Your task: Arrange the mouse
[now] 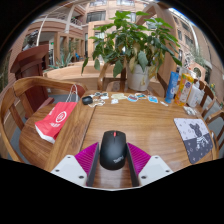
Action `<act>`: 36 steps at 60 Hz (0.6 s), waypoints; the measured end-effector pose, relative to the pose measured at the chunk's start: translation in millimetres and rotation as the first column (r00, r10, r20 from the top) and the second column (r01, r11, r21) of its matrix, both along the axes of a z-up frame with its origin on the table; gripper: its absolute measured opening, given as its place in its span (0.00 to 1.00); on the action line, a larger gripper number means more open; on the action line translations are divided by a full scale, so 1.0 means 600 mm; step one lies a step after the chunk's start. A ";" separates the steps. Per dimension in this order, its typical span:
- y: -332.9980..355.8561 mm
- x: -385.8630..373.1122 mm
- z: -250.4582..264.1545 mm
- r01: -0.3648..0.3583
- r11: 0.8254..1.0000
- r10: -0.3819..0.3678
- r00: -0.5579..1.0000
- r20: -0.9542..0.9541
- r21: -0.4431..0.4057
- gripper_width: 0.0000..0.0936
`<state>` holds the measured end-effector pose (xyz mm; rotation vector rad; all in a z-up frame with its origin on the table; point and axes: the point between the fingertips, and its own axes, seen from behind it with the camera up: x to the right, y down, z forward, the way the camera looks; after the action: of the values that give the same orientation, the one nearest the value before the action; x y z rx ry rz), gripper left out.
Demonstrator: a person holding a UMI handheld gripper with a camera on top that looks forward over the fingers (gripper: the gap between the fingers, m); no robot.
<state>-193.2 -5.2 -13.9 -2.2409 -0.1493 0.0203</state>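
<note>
A black mouse (113,150) with a red scroll wheel sits between my gripper's (112,160) two fingers, its sides against both magenta pads (86,157). The gripper is shut on it, above the near part of the wooden table (130,120). Beyond the fingers to the right, a grey patterned mouse pad (195,138) lies flat near the table's right edge. Whether the mouse's underside touches the table is hidden.
A red bag (55,121) rests on a wooden chair left of the table. At the table's far side stand a potted plant (136,50), a blue box (172,85) and several small items (110,99). More wooden chairs ring the table.
</note>
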 end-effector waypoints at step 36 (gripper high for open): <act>0.009 0.139 0.453 -0.072 0.892 0.159 0.974 -0.161 0.447 0.37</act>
<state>-109.5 0.4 258.2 -1.7624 -0.1644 0.2463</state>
